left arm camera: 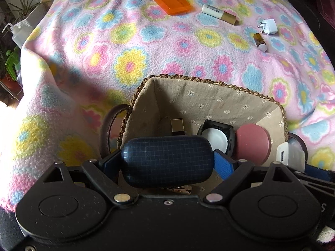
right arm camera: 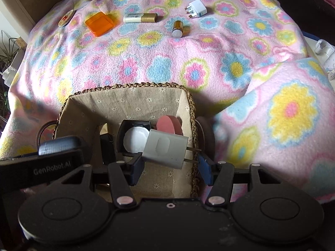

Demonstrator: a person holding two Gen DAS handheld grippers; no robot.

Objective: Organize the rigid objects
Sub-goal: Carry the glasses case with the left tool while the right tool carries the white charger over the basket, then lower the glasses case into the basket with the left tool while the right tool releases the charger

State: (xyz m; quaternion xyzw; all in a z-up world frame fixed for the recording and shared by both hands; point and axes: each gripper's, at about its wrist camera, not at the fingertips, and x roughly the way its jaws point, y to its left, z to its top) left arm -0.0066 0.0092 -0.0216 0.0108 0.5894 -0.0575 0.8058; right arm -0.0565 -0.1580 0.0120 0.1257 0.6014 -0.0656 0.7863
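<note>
My left gripper (left arm camera: 167, 163) is shut on a dark blue checked case (left arm camera: 167, 161) and holds it over the near end of a lined woven basket (left arm camera: 209, 83). My right gripper (right arm camera: 170, 165) is shut on a white two-prong charger (right arm camera: 165, 148), its prongs against the right finger, over the same basket (right arm camera: 129, 87). The basket holds a black compact with a white pad (right arm camera: 134, 138), a pink round disc (right arm camera: 168, 124) and a gold-and-black tube (left arm camera: 177, 126). The charger also shows at the right edge of the left wrist view (left arm camera: 290, 155).
On the flowered blanket beyond the basket lie an orange plastic box (right arm camera: 99, 23), a white-and-gold tube (right arm camera: 139, 18), a small amber bottle (right arm camera: 178, 28), a white three-pin plug (right arm camera: 196, 9) and a round tin (right arm camera: 66, 17). Potted plants (left arm camera: 18, 8) stand beyond the left edge.
</note>
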